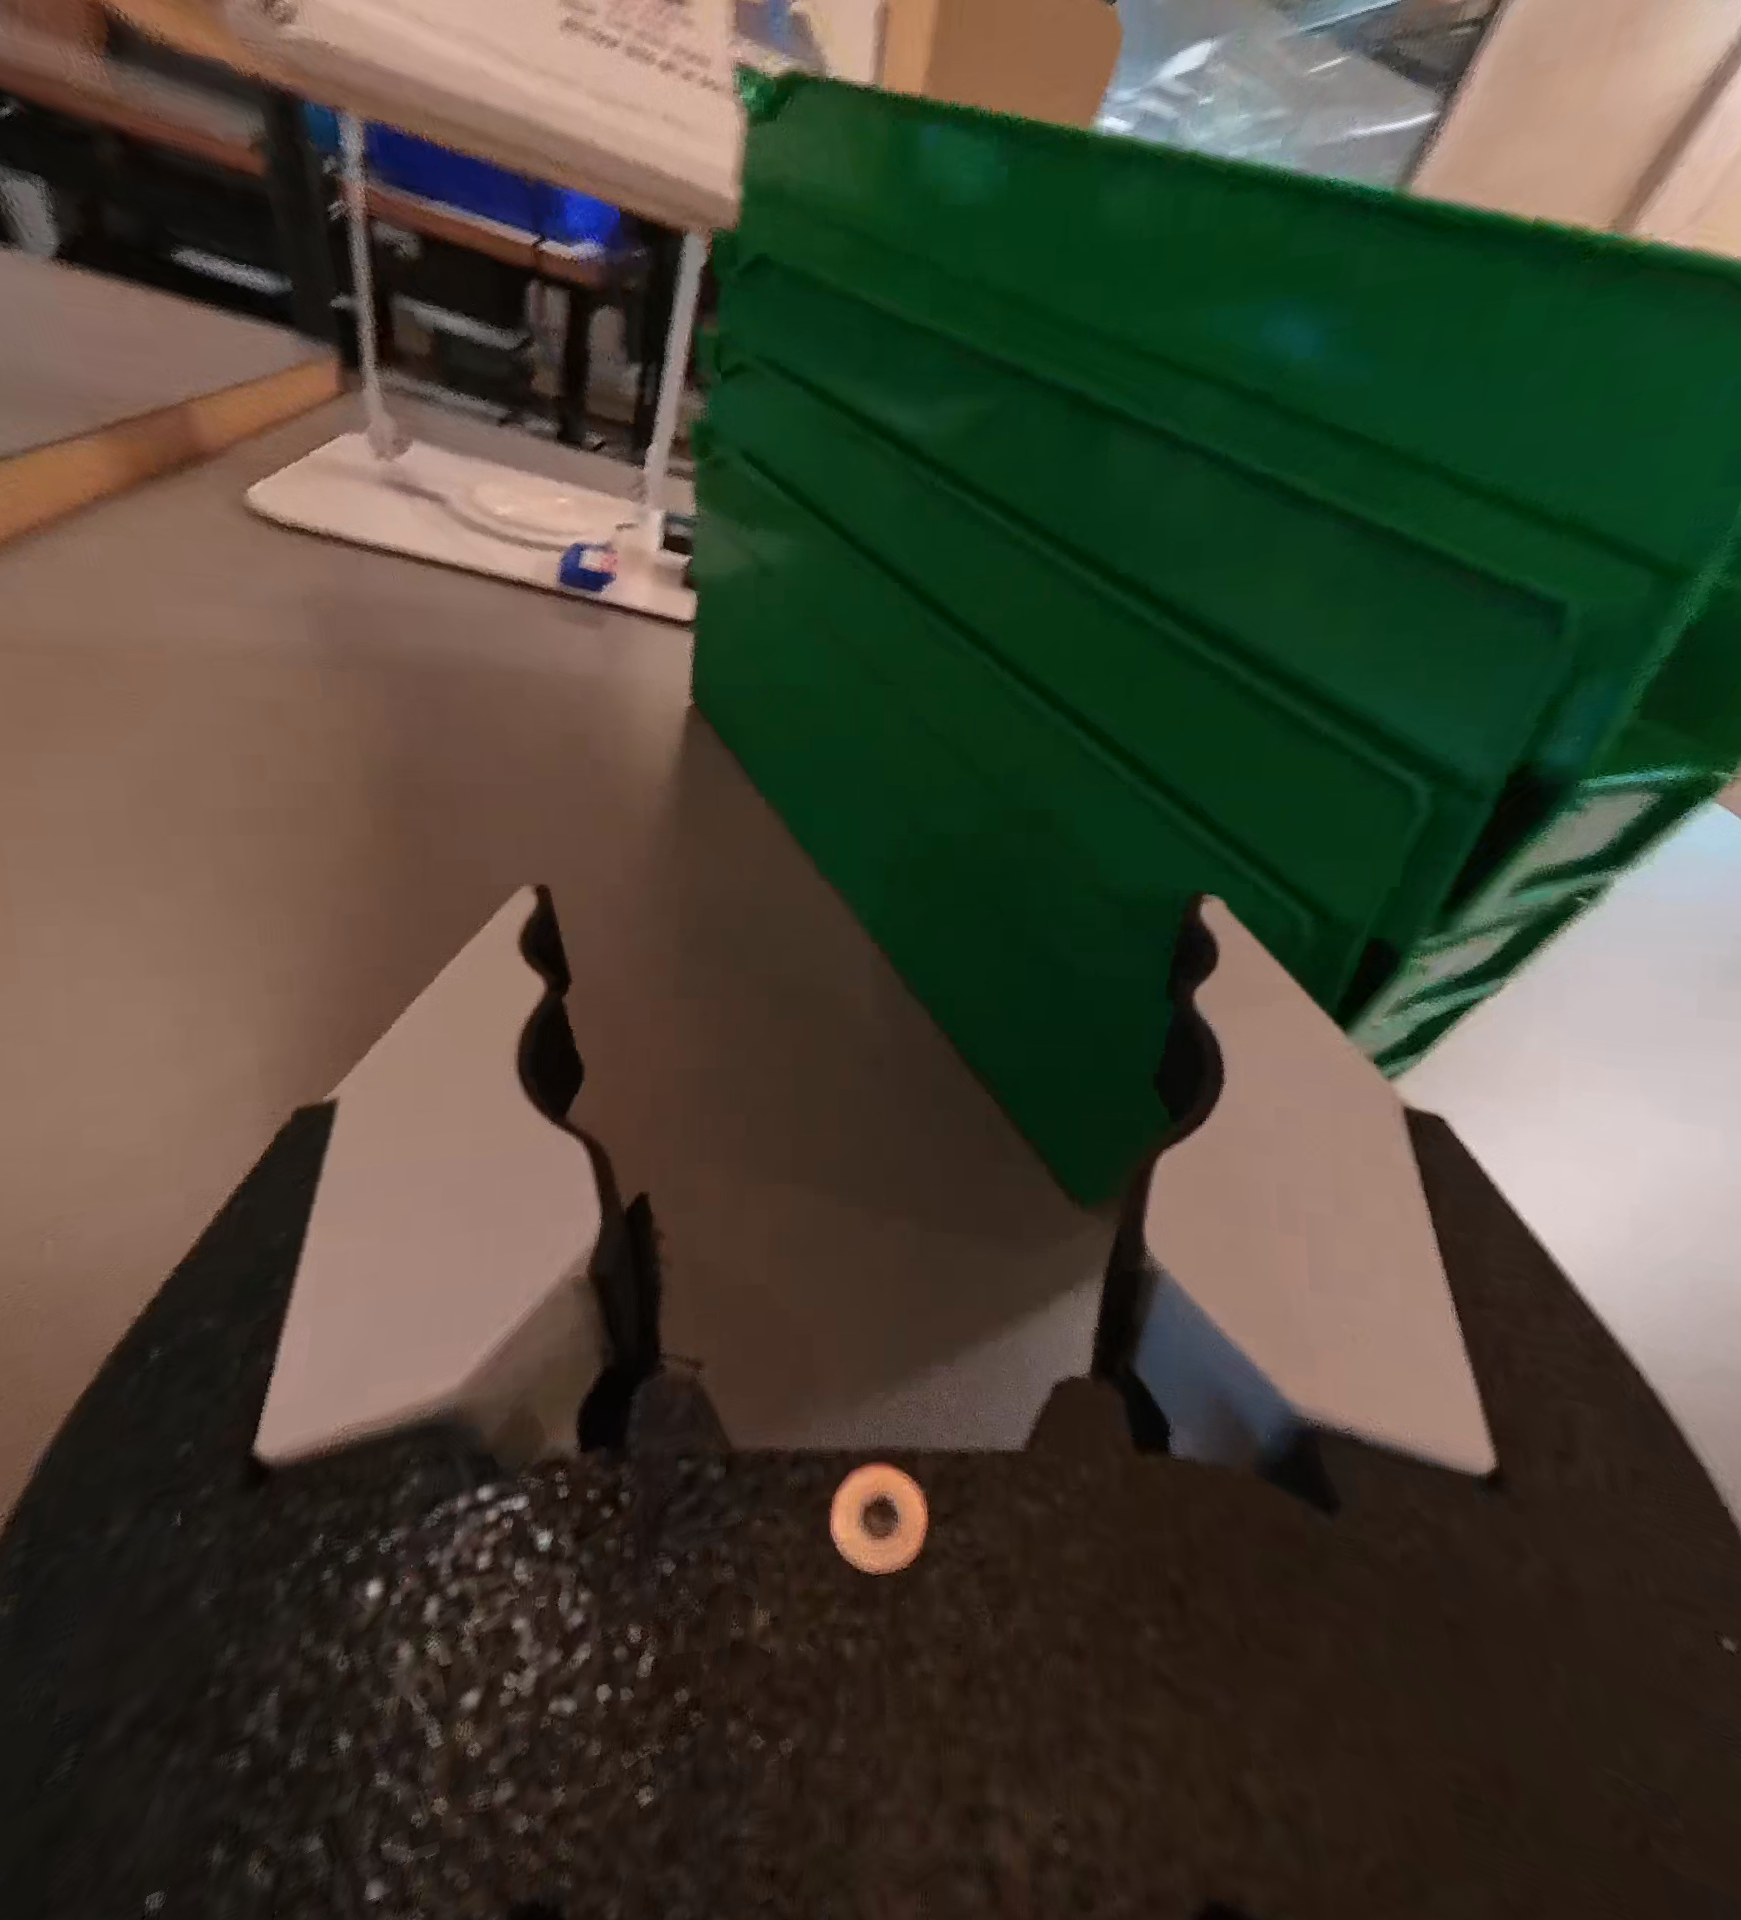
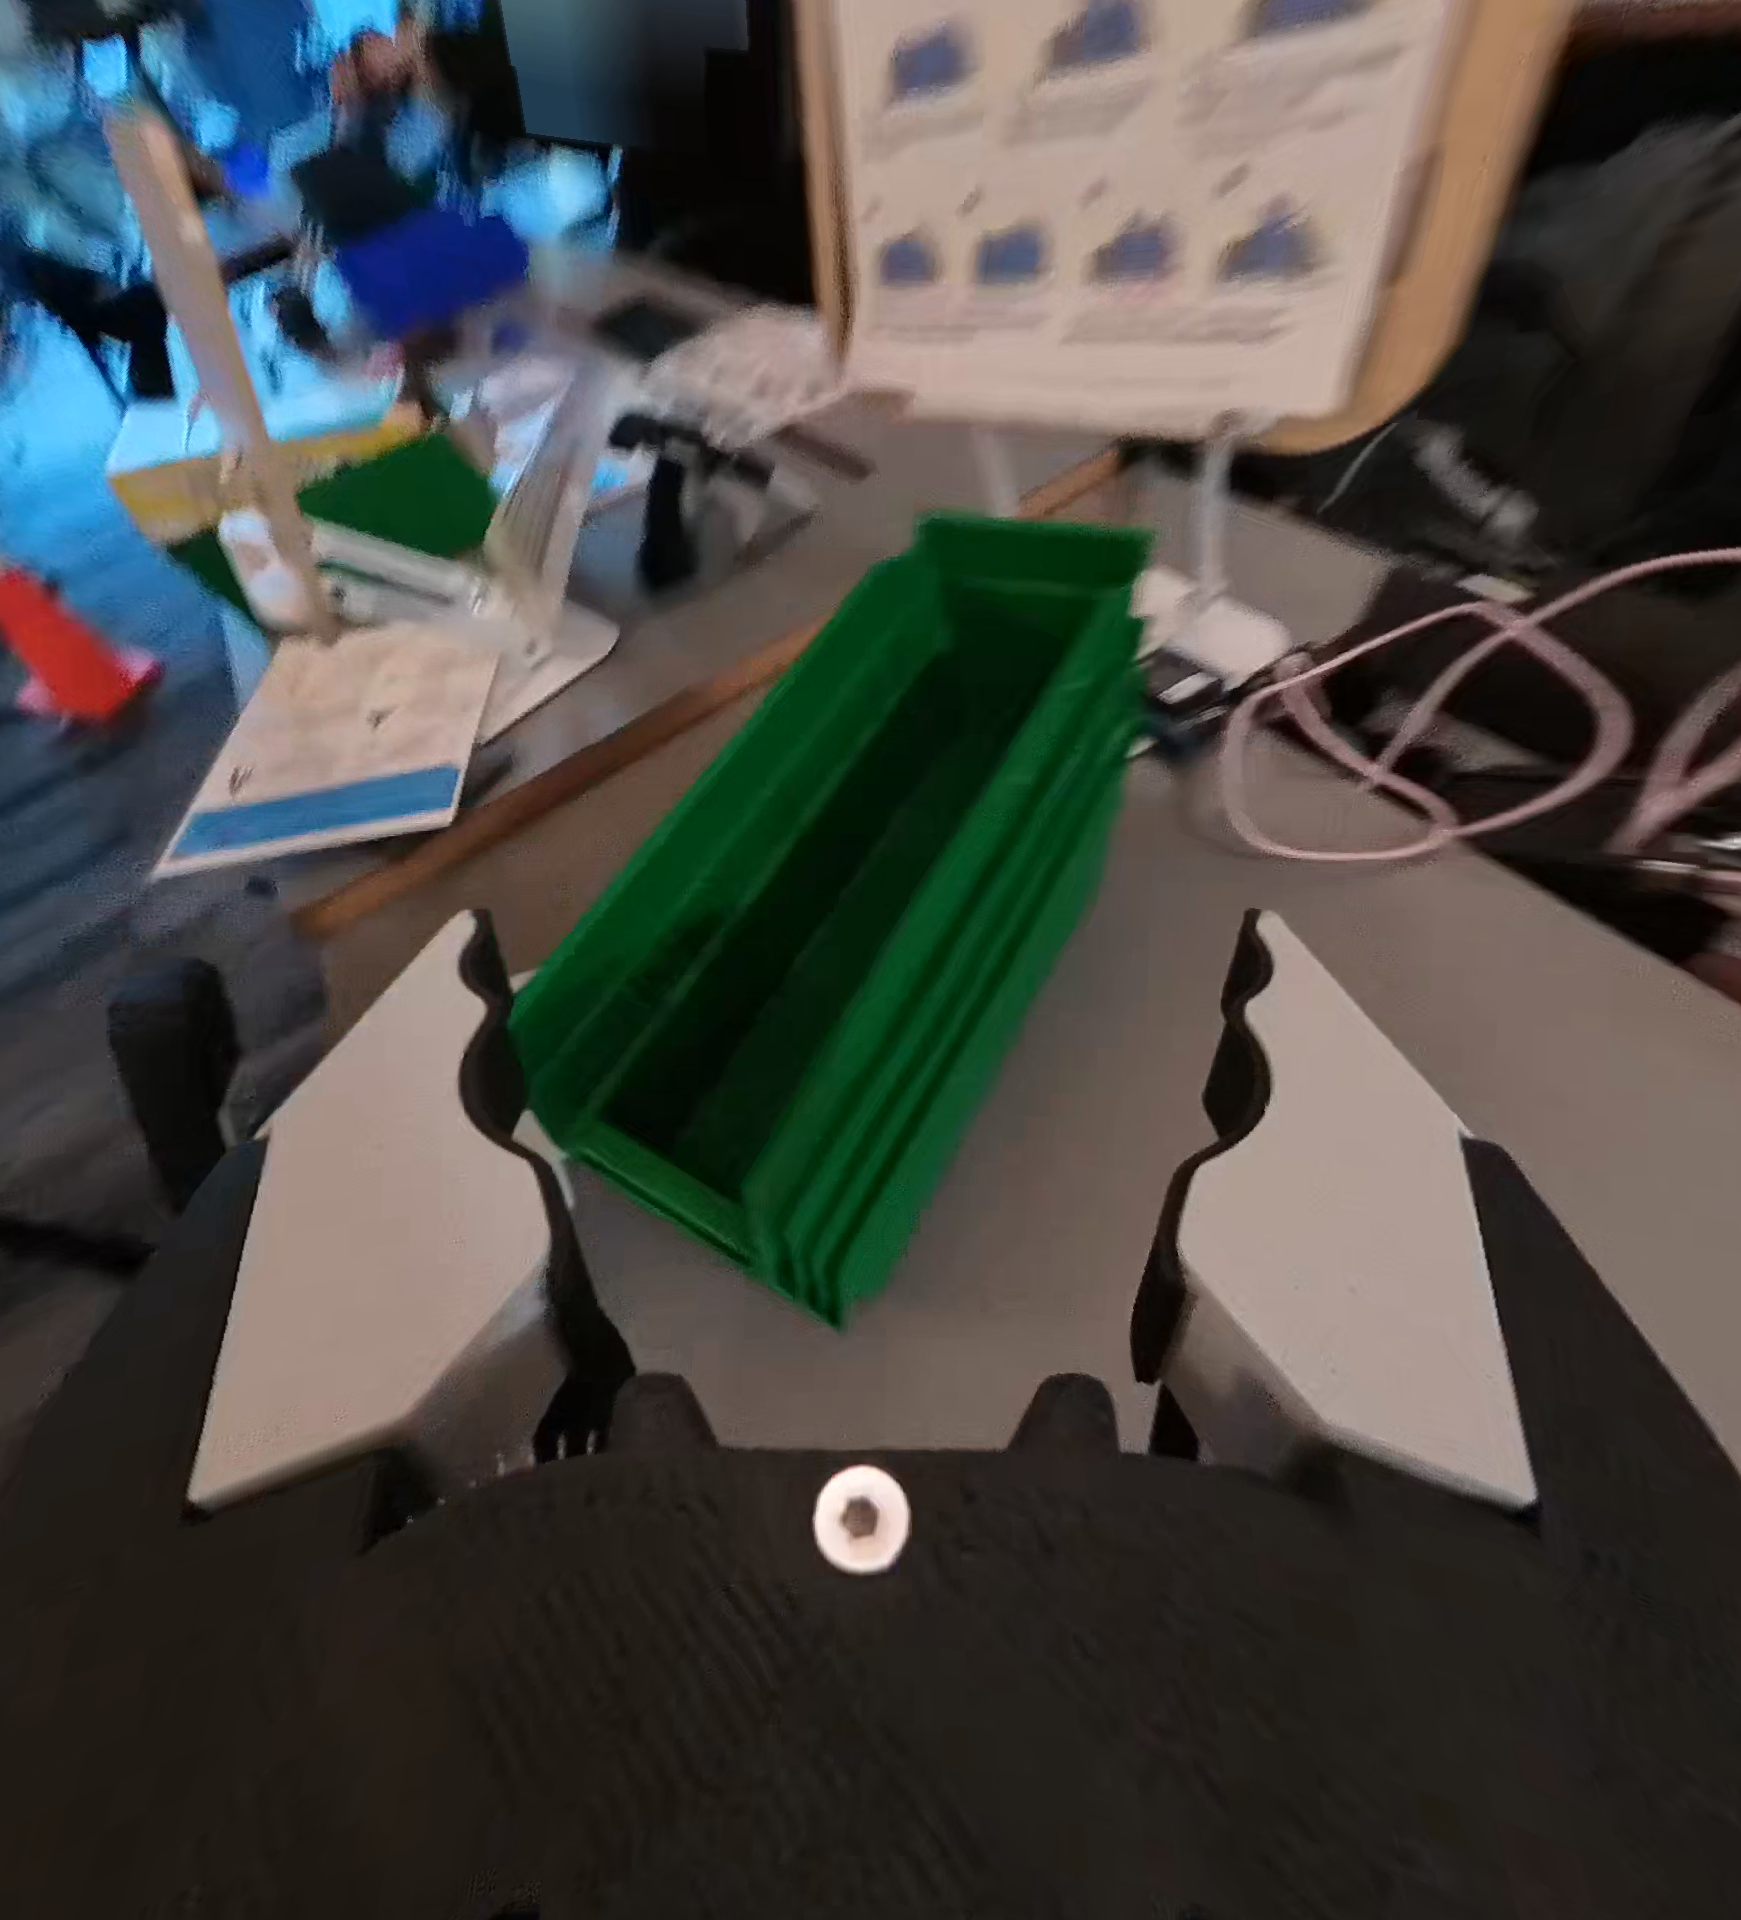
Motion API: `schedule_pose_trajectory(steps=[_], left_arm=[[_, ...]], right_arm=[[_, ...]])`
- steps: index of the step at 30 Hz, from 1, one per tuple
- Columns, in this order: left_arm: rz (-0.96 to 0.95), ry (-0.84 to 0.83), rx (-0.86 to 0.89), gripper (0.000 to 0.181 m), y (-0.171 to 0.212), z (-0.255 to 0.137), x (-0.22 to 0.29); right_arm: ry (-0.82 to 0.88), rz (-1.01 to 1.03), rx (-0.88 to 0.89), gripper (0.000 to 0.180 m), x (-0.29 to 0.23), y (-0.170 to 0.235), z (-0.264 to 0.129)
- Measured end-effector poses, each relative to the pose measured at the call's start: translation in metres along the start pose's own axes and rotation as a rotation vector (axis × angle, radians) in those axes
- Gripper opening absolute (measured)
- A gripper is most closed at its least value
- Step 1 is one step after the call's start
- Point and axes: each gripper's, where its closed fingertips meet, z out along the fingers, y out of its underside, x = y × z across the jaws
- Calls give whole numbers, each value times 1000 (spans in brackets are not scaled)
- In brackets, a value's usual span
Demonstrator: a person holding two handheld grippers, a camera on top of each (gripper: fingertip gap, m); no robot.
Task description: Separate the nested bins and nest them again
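While my left gripper and right gripper both hang spread wide and hold nothing, the green nested bins sit together on the gray table.

No writing is legible. Blurred print marks the white sign in the left wrist view; the poster board with blue pictures and the blue-banded sheet are equally unreadable.
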Motion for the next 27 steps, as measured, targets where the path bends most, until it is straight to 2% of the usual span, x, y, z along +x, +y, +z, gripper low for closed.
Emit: schedule_pose_trajectory(steps=[1,3,6,8,11,16,24,27], left_arm=[[24,50,19,113,-3,0,9],[96,133,68,93,-12,-6,23],[84,240,190,101,-29,-22,38],[64,267,206,103,-31,-24,38],[62,267,221,102,-34,-26,36],[61,213,235,98,-37,-28,24],[60,205,199,100,-31,-20,24],[44,234,184,103,-29,-18,27]], right_arm=[[-37,-5,-67,134,-15,-2,19],[-105,12,-173,135,-38,-5,52],[13,-3,-327,135,-28,2,91],[106,-28,-443,136,-15,15,111],[138,14,-578,137,-13,36,132],[205,16,-673,125,-6,46,141],[252,-1,-741,127,-6,50,144],[267,6,-753,111,-7,49,143]])
